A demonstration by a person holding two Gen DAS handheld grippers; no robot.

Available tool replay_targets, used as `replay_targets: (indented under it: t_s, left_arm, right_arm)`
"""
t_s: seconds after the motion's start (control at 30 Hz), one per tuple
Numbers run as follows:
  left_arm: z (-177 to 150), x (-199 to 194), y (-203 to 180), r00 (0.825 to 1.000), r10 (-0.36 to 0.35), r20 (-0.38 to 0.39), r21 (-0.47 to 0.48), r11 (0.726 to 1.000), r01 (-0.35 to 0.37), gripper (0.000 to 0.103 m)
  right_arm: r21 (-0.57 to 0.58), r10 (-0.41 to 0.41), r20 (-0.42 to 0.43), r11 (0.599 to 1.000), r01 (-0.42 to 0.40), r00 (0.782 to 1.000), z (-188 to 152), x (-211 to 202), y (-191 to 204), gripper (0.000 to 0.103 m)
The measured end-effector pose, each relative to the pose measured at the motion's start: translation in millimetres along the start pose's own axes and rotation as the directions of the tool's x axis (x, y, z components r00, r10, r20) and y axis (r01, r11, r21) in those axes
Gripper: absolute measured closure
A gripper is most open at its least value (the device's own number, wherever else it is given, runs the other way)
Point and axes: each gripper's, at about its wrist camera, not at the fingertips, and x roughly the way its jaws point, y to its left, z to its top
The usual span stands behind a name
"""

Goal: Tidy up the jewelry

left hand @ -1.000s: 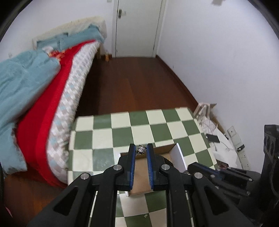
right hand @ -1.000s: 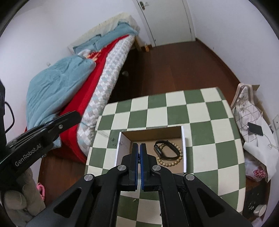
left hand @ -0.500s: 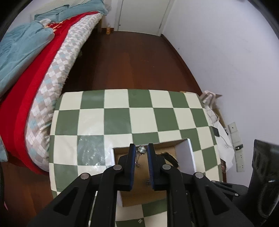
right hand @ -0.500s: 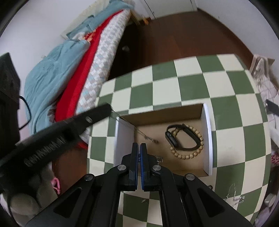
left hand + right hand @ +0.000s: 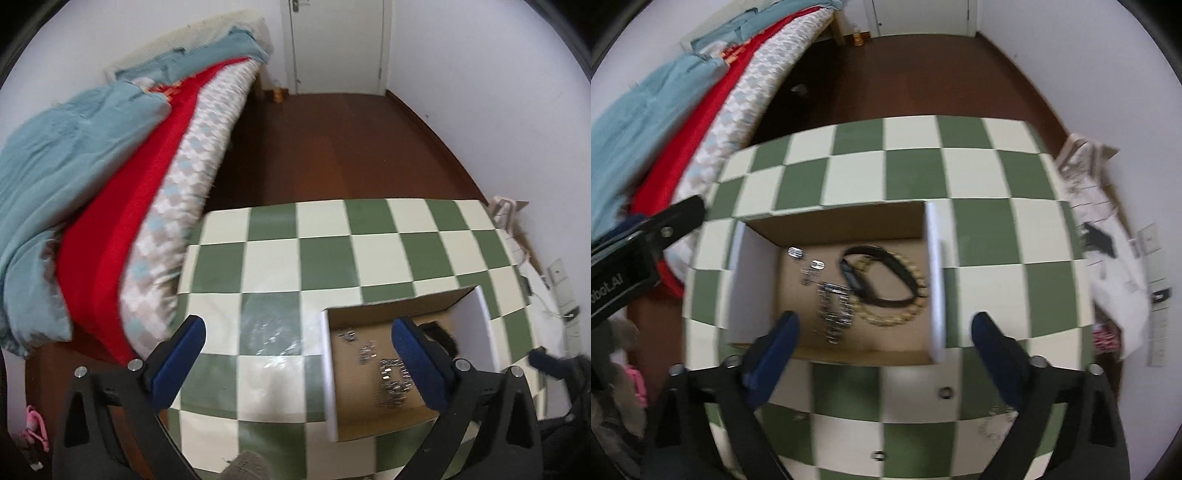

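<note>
An open cardboard box (image 5: 932, 277) sits on the green and white checkered table (image 5: 912, 170). Inside lie a silver chain necklace (image 5: 833, 308), a black wristband (image 5: 882, 275) and a beaded bracelet (image 5: 908, 306). My right gripper (image 5: 884, 326) is open and empty over the box's near edge. My left gripper (image 5: 299, 341) is open and empty, left of the box (image 5: 328, 354); the silver necklace (image 5: 391, 373) shows inside it. Two small rings (image 5: 945, 392) and a thin chain (image 5: 991, 424) lie on the table in front of the box.
A bed with red and blue bedding (image 5: 110, 177) runs along the table's left side. Brown wood floor (image 5: 332, 147) and a white door (image 5: 332, 44) lie beyond. White bags and papers (image 5: 1108, 240) are piled at the right by the wall.
My left gripper has opened and let the silver necklace drop into the box, then moved left. My right gripper has opened from shut and moved over the box's near edge.
</note>
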Motion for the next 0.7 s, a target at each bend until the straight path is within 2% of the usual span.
replay_targets:
  t_s: [0.07, 0.2, 0.4, 0.7]
  left_arm:
    - [-10.3, -4.1, 3.7, 0.999, 0.019, 0.025, -0.014, 1.000, -0.019, 0.000]
    - [-30.3, -11.6, 9.2, 0.999, 0.037, 0.035, -0.040, 0.999, -0.036, 0.000]
    - [-52.6, -27.5, 7.2, 0.998, 0.051, 0.036, -0.041, 0.998, -0.050, 0.000]
    - [-78.5, -75.2, 1.0, 0.994, 0.066, 0.086, -0.046, 0.997, -0.062, 0.000]
  right_arm:
    - [-0.010, -0.036, 0.007, 0.999, 0.036, 0.999, -6.3, 1.2, -1.6, 0.000]
    - [-0.024, -0.095, 0.046, 0.995, 0.096, 0.994, -18.6, -1.9, -3.5, 0.000]
    - [-0.011, -0.106, 0.095, 0.994, 0.108, 0.990, -33.5, -20.4, -7.5, 0.000]
    - [-0.013, -0.122, 0.223, 0.992, 0.128, 0.967, -60.3, -79.6, -3.6, 0.000]
